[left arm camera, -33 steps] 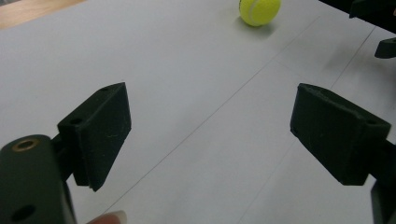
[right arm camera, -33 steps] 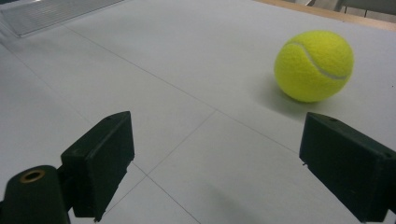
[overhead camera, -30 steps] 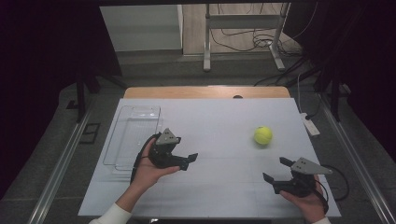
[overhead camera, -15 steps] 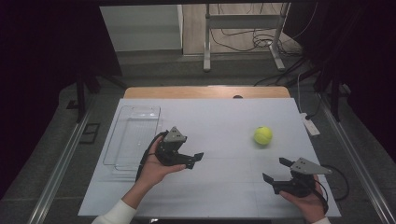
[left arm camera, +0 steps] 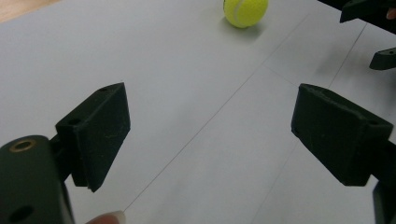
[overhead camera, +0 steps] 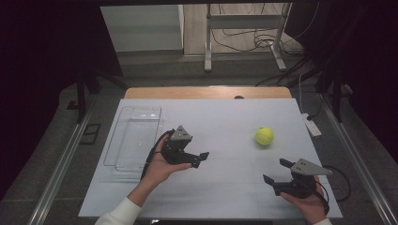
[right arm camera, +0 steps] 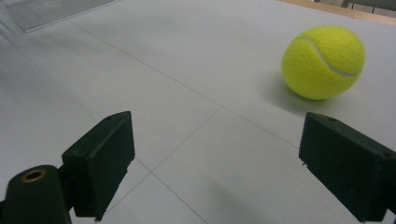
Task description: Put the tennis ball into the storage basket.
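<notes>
I judged this the approach step, with nothing picked up yet. Nearest me, my right gripper (overhead camera: 278, 174) sat low at the near right of the tabletop (overhead camera: 225, 117), its jaws spread wide and empty. My left gripper (overhead camera: 199, 159) hovered left of centre, jaws likewise wide with nothing between them, aimed right. The blocky black pads (right arm camera: 100, 163) looked matte and faintly grainy. The tabletop was a smooth, pale sheet crossed by thin seam lines. Beyond my right jaws, on the right half, lay the tennis ball (overhead camera: 264, 136): round, fuzzy, yellow-green with a white seam. At the far left stood a clear rectangular plastic tray (overhead camera: 123, 140). Next, I reckoned, one gripper must straddle the ball squarely, since it could roll.
</notes>
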